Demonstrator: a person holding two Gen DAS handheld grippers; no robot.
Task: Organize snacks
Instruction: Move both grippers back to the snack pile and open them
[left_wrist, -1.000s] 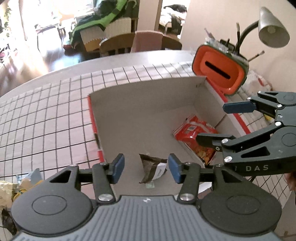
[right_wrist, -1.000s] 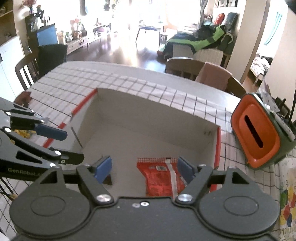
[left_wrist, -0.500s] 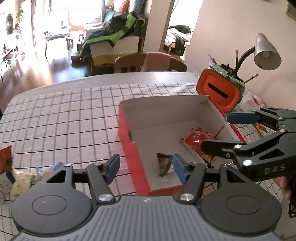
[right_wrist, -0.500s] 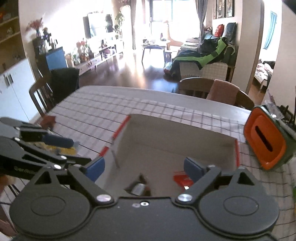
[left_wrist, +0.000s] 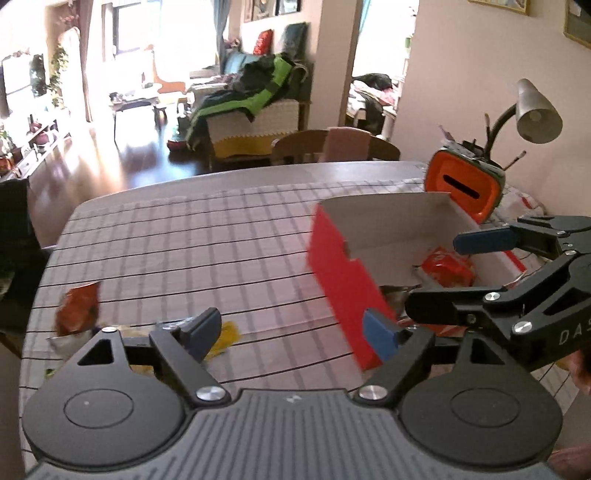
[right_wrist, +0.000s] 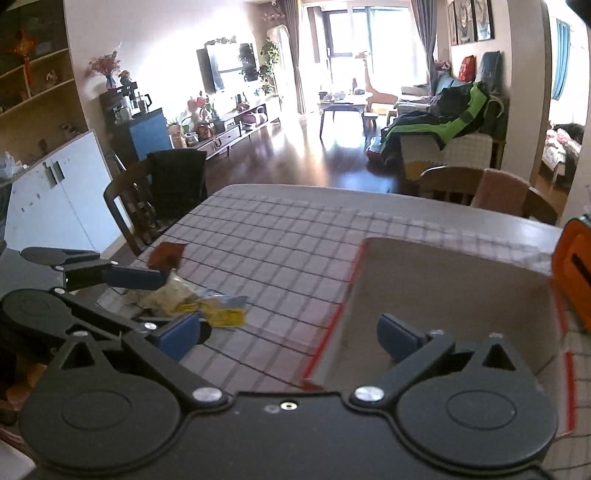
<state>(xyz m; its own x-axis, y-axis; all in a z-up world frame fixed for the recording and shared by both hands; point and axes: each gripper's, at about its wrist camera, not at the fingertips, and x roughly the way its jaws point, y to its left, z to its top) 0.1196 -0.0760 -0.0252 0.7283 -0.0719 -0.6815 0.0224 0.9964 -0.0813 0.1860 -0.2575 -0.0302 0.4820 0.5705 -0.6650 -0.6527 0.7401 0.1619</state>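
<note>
A red box (left_wrist: 343, 284) with a white inside stands on the checked tablecloth, and its rim (right_wrist: 338, 314) shows in the right wrist view too. In it lie a red snack packet (left_wrist: 448, 269) and a dark packet (left_wrist: 393, 295). Loose snacks lie left of the box: an orange packet (left_wrist: 77, 310), a yellow packet (left_wrist: 227, 332) and a heap of packets (right_wrist: 177, 295). My left gripper (left_wrist: 291, 332) hangs over the cloth between heap and box, its jaws opening with nothing between them. My right gripper (right_wrist: 286, 334), over the box's near left corner, is opening too and holds nothing.
An orange container (left_wrist: 465, 184) and a desk lamp (left_wrist: 535, 114) stand behind the box at the right. A red-brown packet (right_wrist: 166, 254) lies near the table's left edge. Chairs (right_wrist: 162, 192) stand around the table.
Both grippers have drawn back from inside the box and swung left toward the loose snacks. Their jaws have widened. The red and dark packets stay in the box.
</note>
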